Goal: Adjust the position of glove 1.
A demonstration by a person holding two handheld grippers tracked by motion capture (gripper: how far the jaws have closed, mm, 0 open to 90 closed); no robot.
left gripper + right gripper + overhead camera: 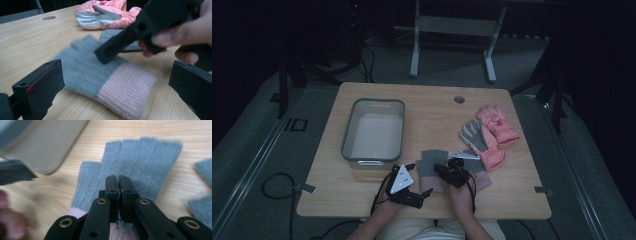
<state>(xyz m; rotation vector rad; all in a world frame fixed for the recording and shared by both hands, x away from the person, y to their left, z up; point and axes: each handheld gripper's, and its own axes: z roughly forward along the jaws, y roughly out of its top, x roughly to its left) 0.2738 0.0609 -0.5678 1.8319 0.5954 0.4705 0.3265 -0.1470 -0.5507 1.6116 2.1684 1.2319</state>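
No brand or label can be read on any of the things; the "ID" marking on the floor at nine o'clock of the table [362, 95] is the one piece of writing that shows.

The grey fingerless glove with a pink cuff [100, 75] lies flat near the table's six o'clock edge, fingers toward twelve. The right gripper [118, 181] is over the glove's palm with its jaws clenched together; whether they pinch any knit between them cannot be told. In the high view this right gripper sits at [447, 170], above the glove [432, 162]. The left gripper [424, 192] is released, jaws wide apart, with the pink cuff lying between them in the left gripper view but untouched.

A second grey-and-pink knit glove [477, 172] lies just beside, at three o'clock. Farther toward two o'clock is the pile of pink ski gloves with grey palms [489, 132]. The grey plastic bin [373, 131] stands at ten o'clock, its near rim close to the left gripper.

Bare wood lies open between bin and ski gloves, up to the round cable hole [459, 99] at twelve; the strip toward the six o'clock edge is narrow.
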